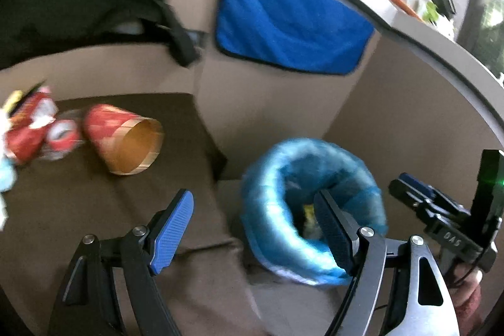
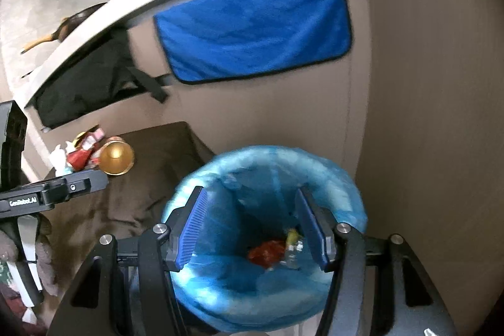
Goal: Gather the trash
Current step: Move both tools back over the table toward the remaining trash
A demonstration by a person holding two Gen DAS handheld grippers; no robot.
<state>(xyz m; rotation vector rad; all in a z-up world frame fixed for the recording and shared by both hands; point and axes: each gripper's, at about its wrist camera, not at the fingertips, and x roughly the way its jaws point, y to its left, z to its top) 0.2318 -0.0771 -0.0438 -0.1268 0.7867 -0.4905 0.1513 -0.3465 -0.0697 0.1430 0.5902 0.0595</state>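
Bin [image 2: 267, 241] sits right of mat [image 2: 151, 178]; wrappers [image 2: 274, 251] in bin; cup [image 2: 117, 159] on its side on mat, towel [image 2: 255, 27] hangs behind.

1. The words "GenRobot.AI" are in small white letters on the black body of the left gripper [image 2: 47, 197]. It shows at the left edge of the right wrist view, to the left of the right tool's own fingers.
2. The red snack wrappers [image 1: 28, 128] have print on them, but it is too blurry to read.
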